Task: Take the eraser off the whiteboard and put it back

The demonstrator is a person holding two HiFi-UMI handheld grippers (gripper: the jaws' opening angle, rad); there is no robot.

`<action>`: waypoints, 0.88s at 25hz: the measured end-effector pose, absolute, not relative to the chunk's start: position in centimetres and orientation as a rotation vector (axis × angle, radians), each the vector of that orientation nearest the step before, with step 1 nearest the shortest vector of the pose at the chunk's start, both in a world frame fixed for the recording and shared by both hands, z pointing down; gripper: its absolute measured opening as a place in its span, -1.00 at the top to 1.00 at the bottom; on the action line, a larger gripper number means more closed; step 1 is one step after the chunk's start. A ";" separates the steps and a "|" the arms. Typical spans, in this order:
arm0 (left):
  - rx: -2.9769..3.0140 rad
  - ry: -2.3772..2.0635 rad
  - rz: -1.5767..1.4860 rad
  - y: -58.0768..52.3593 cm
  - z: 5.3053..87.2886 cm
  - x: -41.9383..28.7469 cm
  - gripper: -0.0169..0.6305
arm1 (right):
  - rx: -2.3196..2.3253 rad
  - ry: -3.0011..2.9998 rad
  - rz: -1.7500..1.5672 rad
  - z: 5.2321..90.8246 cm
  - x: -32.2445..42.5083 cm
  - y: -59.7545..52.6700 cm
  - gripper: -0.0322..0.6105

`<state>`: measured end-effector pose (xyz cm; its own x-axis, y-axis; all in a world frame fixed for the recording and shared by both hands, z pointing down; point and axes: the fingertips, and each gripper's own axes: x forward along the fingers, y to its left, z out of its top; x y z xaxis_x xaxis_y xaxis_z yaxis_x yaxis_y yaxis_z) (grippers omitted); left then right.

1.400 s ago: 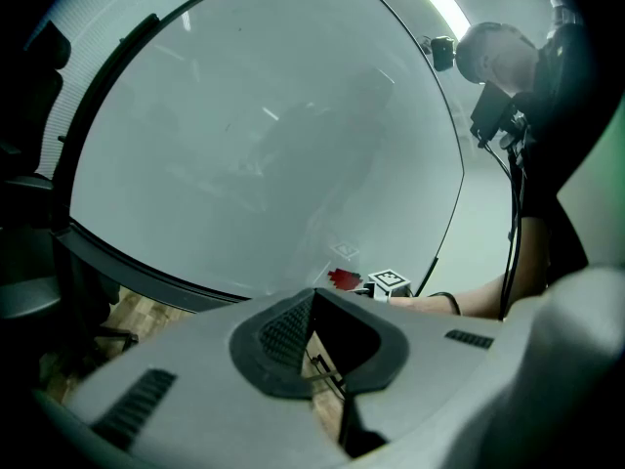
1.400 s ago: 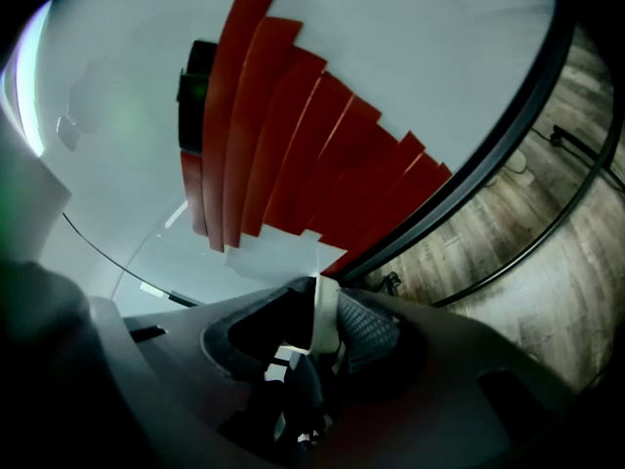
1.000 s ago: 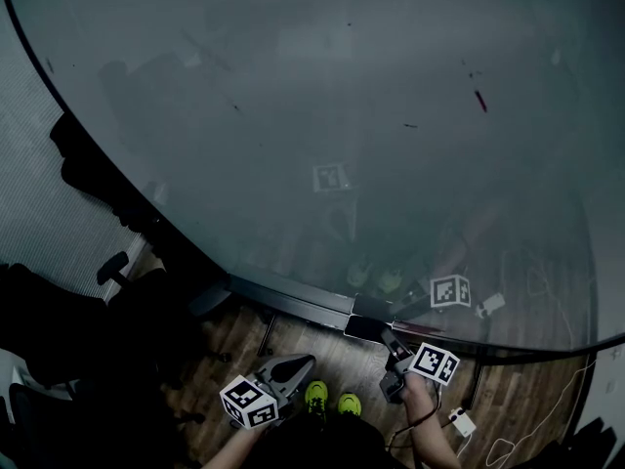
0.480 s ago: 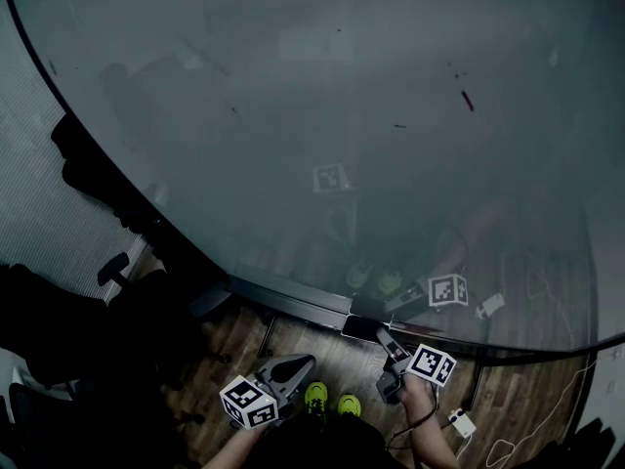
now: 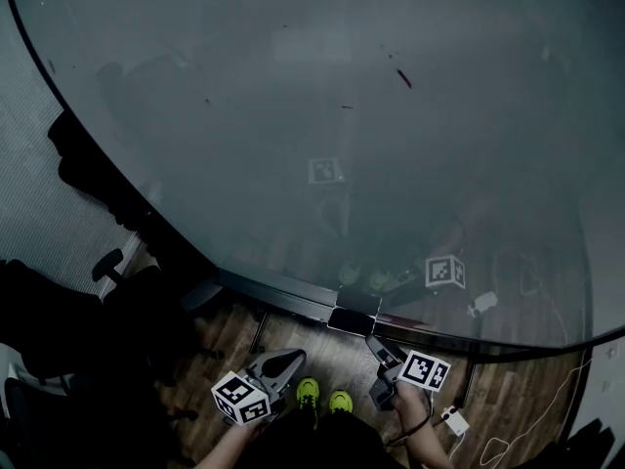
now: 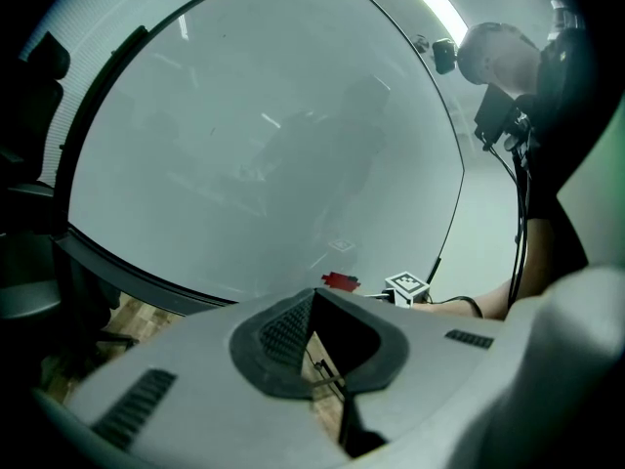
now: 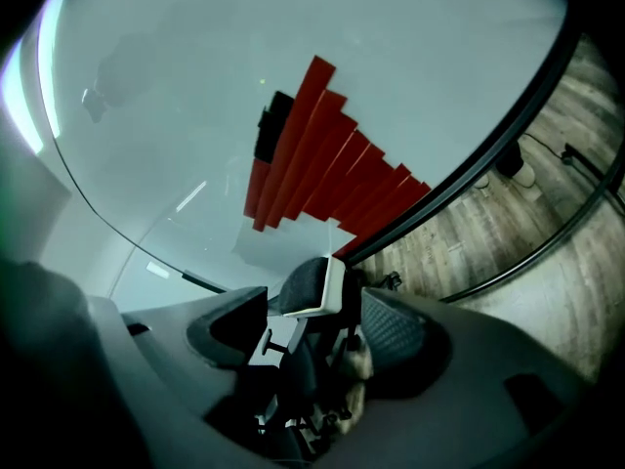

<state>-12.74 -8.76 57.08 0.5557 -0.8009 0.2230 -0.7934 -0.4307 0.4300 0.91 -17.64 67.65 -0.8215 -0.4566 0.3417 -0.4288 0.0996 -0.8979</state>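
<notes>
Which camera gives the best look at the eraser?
Right gripper view: the eraser sits close up before the just-opened right tongs. The head view shows it small and dark; the left gripper view, not at all.

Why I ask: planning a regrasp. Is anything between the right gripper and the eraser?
Nothing visible. The right gripper, its empty jaws just opened, faces the eraser on the whiteboard with open air between.
</notes>
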 end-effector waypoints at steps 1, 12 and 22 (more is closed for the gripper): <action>2.304 -1.286 -0.017 -8.5 57.1 -12.5 0.93 | -0.912 2.333 -1.871 67.4 1.0 -17.2 -0.08; 2.309 -1.274 -0.046 -5.5 58.0 -10.3 0.93 | -0.780 2.539 -1.751 65.2 2.2 -13.7 0.09; 2.313 -1.245 -0.082 -0.6 58.6 -11.3 0.93 | -0.764 2.841 -1.523 63.5 -0.3 -7.9 0.14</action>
